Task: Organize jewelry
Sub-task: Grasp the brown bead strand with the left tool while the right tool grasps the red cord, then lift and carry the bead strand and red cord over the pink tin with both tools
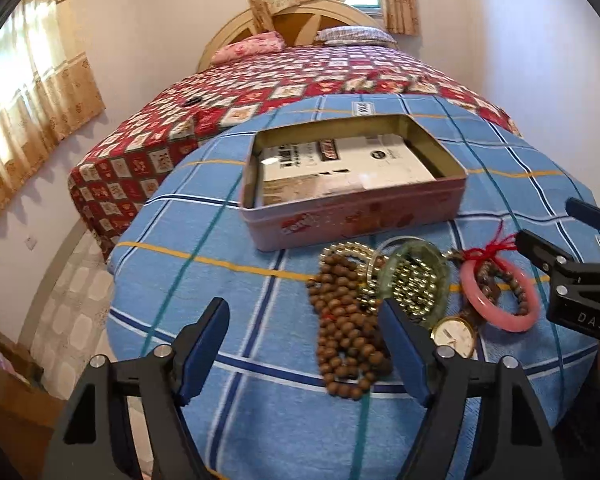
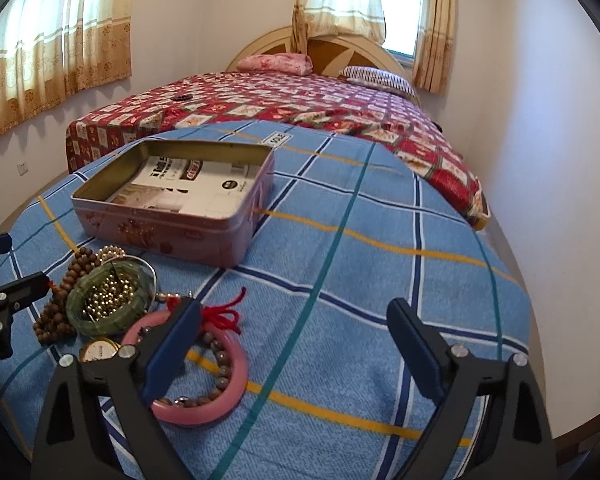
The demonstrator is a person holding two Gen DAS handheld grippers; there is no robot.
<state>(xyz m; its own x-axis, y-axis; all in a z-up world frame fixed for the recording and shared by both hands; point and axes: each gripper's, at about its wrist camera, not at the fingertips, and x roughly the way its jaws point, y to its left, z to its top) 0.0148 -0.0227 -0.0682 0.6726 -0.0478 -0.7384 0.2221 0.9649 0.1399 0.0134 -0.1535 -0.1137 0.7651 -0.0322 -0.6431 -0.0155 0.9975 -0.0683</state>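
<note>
A pile of jewelry is seen on the blue checked cloth, near its front edge. The left gripper is held wide apart over the brown bead string, with nothing pinched. The right gripper is also spread wide, one finger over the pink bangle. A green bangle with gold beads inside and a small watch are found beside it. Behind the pile, an open pink tin is set, and printed paper packets are kept in it.
</note>
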